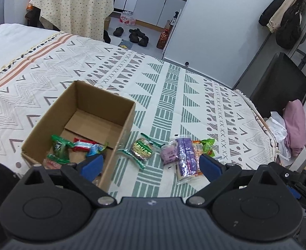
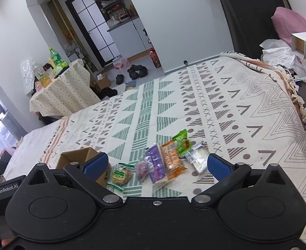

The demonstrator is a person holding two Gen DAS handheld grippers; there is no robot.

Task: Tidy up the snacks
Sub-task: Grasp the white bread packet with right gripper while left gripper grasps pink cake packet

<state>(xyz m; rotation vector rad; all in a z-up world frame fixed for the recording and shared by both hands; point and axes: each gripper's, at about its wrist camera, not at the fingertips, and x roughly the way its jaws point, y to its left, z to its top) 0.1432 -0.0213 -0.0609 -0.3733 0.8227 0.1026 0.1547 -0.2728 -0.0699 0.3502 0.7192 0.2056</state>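
Left gripper (image 1: 149, 166) hangs above the patterned bedspread (image 1: 173, 87), jaws spread wide, nothing between them. Its left fingertip sits over the cardboard box (image 1: 119, 129), where 3 or so wrapped snacks (image 1: 75, 148) lie on the bottom. Just beside the box, straight ahead between the fingers, lies the round green-edged snack (image 1: 141, 149), and right of it the purple packet (image 1: 186, 156). Right gripper (image 2: 157, 164) is wide open too, empty, the loose pile (image 2: 167, 160) lying ahead between its fingers.
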